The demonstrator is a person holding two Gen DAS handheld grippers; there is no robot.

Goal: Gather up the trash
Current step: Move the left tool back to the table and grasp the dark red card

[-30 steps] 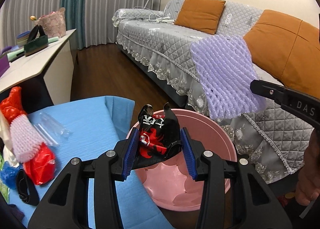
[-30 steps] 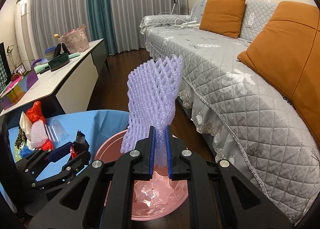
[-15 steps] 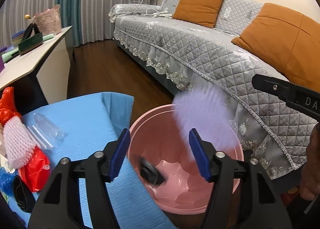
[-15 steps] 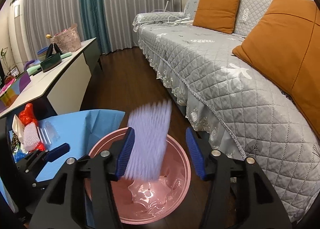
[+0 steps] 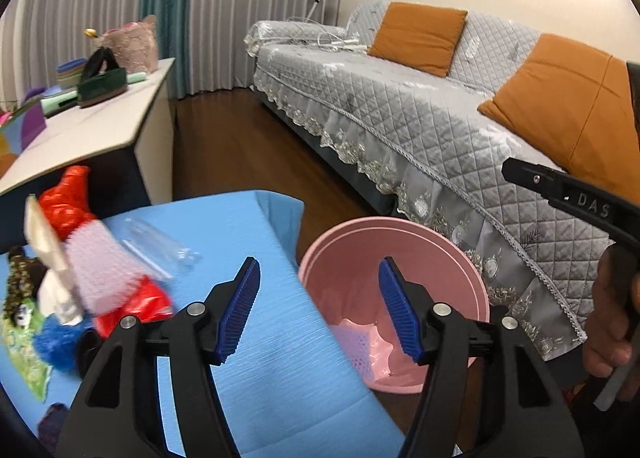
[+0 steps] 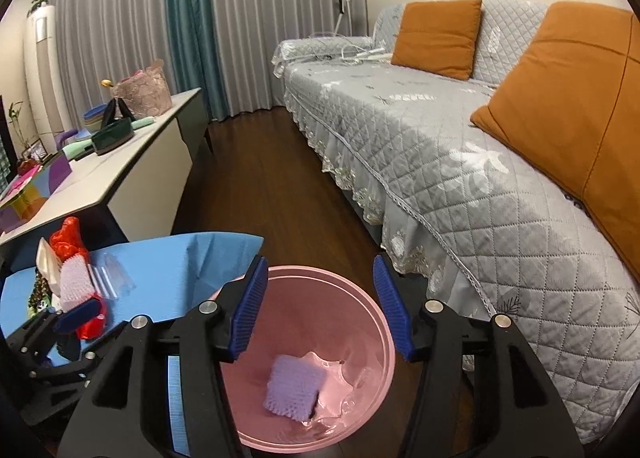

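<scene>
A: Lying flat in the bottom of the round pink plastic bin (image 6: 372,342): one square of lilac foam netting (image 6: 291,386), on the crumpled pink liner. A dark scrap pokes out under its lower right corner; cannot tell what it is.

B: Bin location?

A: On the dark wood floor, between the surface under the blue cloth (image 5: 256,242) and the sofa with the grey quilted cover (image 6: 460,162). The bin's rim sits just beside the cloth's edge.

B: Tongs?

A: Right tongs (image 6: 318,308) hover over the bin, blue ribbed pads spread apart, nothing between them. Left tongs (image 5: 320,310) also spread wide and empty, above the cloth's edge and the bin's near rim.

B: Remaining litter?

A: Heaped at the left end of the blue cloth: a red plastic bag (image 5: 66,198), a pink-white foam net sleeve (image 5: 102,262), a clear plastic wrapper (image 5: 160,246), a blue crumpled piece (image 5: 54,338), a green printed packet (image 5: 20,342). The heap is blurred in the left view.

B: Anything else?

A: Two orange cushions (image 6: 438,36) on the sofa. The hand (image 5: 608,322) on the right tongs' handle shows at the left view's right edge.
</scene>
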